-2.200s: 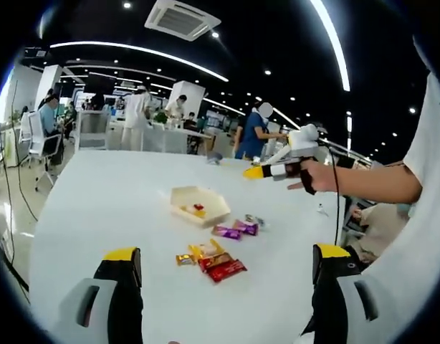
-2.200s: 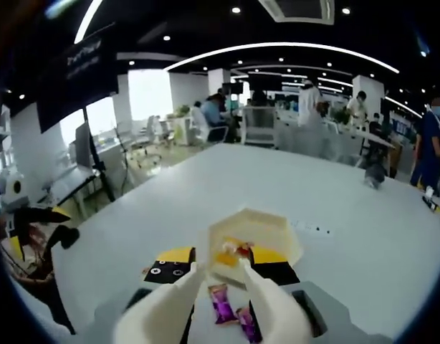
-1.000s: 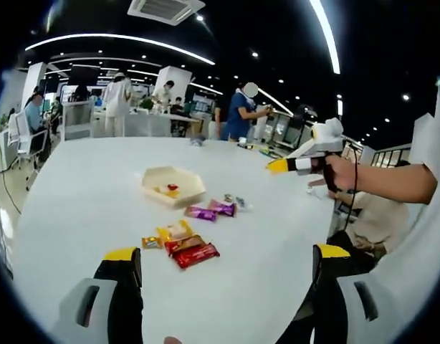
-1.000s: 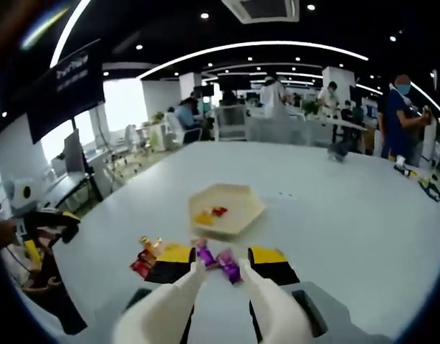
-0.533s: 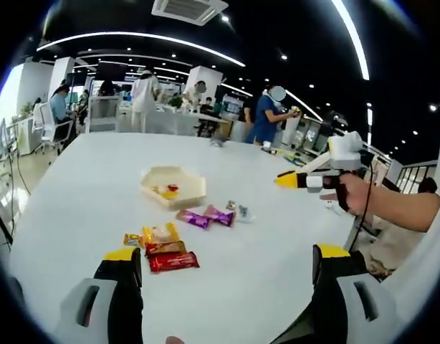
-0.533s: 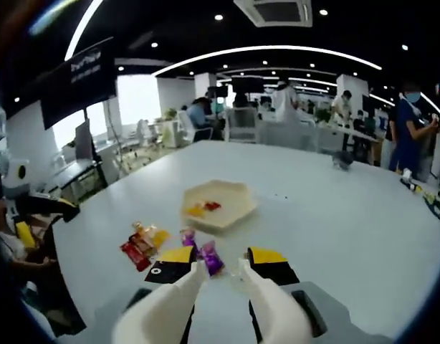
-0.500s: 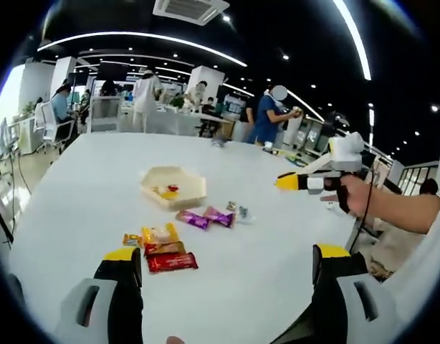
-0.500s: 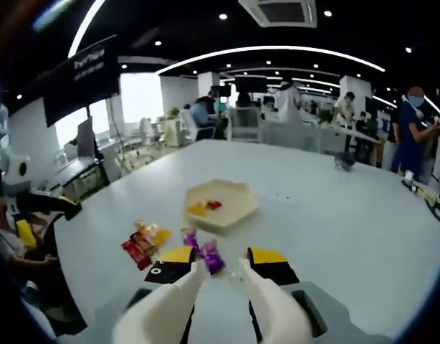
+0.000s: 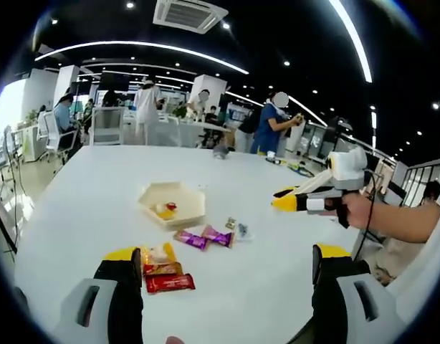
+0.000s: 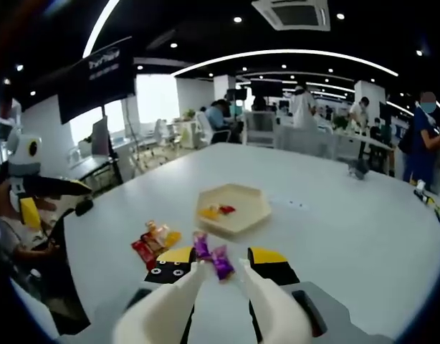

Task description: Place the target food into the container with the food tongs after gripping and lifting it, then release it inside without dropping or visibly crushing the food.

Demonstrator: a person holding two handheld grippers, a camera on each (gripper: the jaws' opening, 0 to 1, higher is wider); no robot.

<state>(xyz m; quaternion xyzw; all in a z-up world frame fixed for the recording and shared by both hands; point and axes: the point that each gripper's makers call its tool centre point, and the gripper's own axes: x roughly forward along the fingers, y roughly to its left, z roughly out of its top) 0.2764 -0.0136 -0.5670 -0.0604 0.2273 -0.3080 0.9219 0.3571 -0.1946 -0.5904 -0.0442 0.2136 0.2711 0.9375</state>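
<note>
A cream hexagonal container [image 9: 188,194] [image 10: 256,208] holds yellow and red sweets on the white table [image 9: 91,179]. Two purple-wrapped candies [image 9: 204,237] [image 10: 221,261] lie just in front of it. In the right gripper view the white food tongs [image 10: 197,276] rise between my right gripper's [image 10: 221,267] black-and-yellow jaws, tips apart and above the nearer purple candy, nothing between them. In the left gripper view a hand holds that gripper [image 9: 288,201] above the table at the right. My left gripper [image 9: 227,261] stands wide open, holding nothing, low near the table's near edge.
Red and yellow wrapped snacks [image 9: 163,269] [image 10: 152,242] lie left of the purple ones, and small wrappers [image 9: 238,229] to their right. My left gripper [image 10: 77,198] shows at the table's left edge. Desks, chairs and people stand beyond the table's far edge.
The tongs have drawn back from over the container and now sit over the nearer purple candy. The left gripper view has shifted a little. The things on the table have not moved.
</note>
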